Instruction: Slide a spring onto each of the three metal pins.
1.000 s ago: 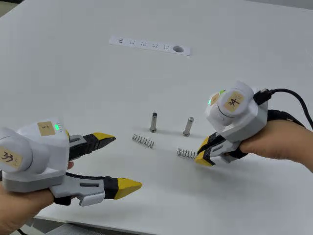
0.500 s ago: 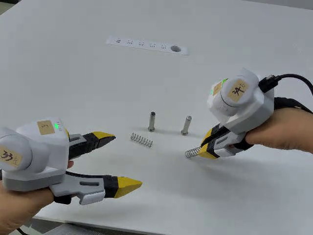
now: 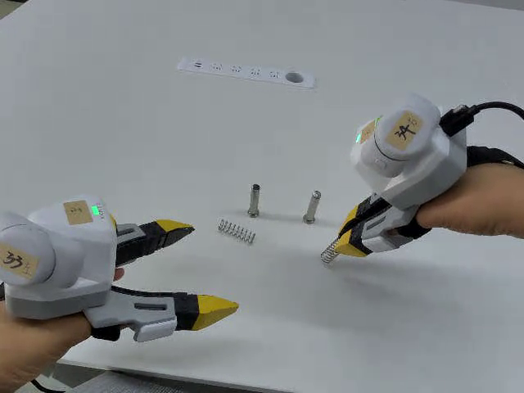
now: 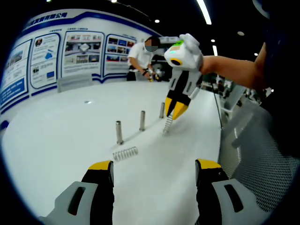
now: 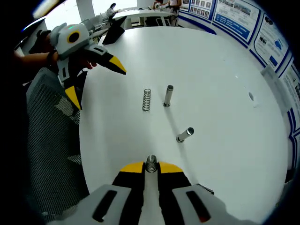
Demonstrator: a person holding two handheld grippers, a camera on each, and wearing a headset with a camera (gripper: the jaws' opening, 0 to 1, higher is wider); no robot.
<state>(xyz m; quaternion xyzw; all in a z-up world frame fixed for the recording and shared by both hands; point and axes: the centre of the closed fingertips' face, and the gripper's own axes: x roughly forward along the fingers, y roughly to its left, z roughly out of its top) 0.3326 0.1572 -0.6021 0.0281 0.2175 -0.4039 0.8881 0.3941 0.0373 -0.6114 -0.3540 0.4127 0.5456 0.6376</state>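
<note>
My right gripper [image 3: 344, 243] pinches a spring [image 3: 330, 255] near the metal pins [image 3: 255, 200]; my left gripper [image 3: 210, 268] hangs spread wide.

**Item count, bench**

Three metal pins are counted standing upright in the left gripper view: a near pin [image 4: 119, 132], a middle pin [image 4: 142, 120] and a far pin [image 4: 161, 110]. Two springs are recorded: one loose spring [image 3: 237, 232] lying on the table [image 3: 123, 147], and one held spring [image 3: 330, 252] pinched between the jaws of the right gripper [image 3: 342, 244]. Two grippers are noted, the second being the left gripper [image 3: 211, 268]. One power strip [image 3: 246, 73] is logged. One person [image 4: 140, 54] is counted in the background.
</note>
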